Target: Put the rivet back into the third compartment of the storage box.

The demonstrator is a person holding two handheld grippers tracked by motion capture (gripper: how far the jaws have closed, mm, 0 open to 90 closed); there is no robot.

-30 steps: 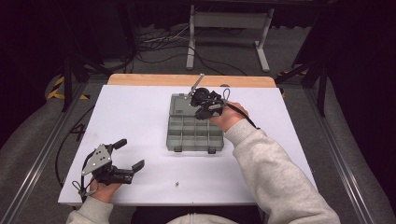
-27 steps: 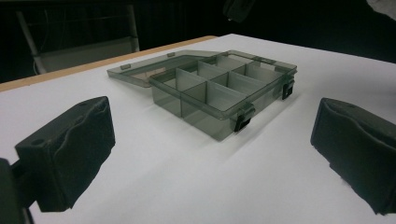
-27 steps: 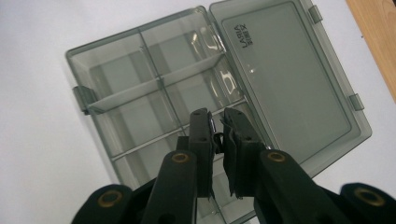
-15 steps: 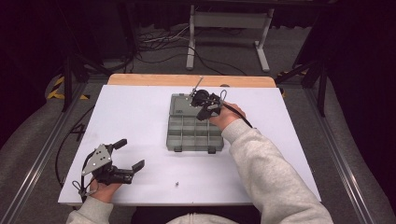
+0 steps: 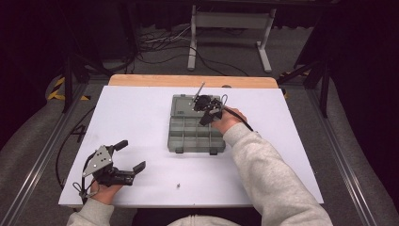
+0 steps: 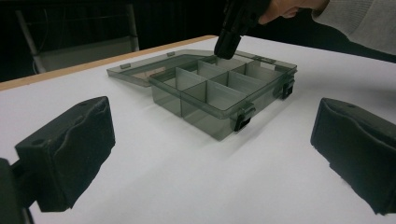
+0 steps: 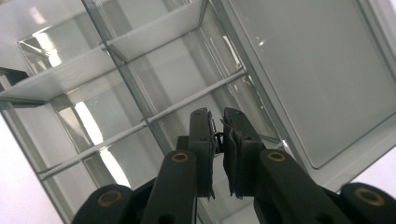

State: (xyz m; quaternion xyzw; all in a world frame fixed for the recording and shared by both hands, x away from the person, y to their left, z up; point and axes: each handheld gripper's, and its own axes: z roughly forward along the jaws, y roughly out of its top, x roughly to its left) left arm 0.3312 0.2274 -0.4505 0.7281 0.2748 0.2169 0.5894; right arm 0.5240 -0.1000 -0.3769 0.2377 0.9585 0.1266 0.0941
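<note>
Hovering mid-frame over open box (image 5: 195, 129), right claw (image 7: 217, 122) pinching tiny metal bit (image 7: 215, 135); left claw (image 5: 131, 156) wide open, empty, lower left near table (image 5: 141, 113) edge.

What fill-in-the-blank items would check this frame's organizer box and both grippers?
1. The lid of the compartment organizer box lies ____.
2. The right gripper pinches a small metal part over the box's ____ row of compartments.
3. The left gripper, resting on the white table, has its jaws ____.
4. A tiny screw lies on the table ____ the box.

Missing words: open; far; open; outside
</note>
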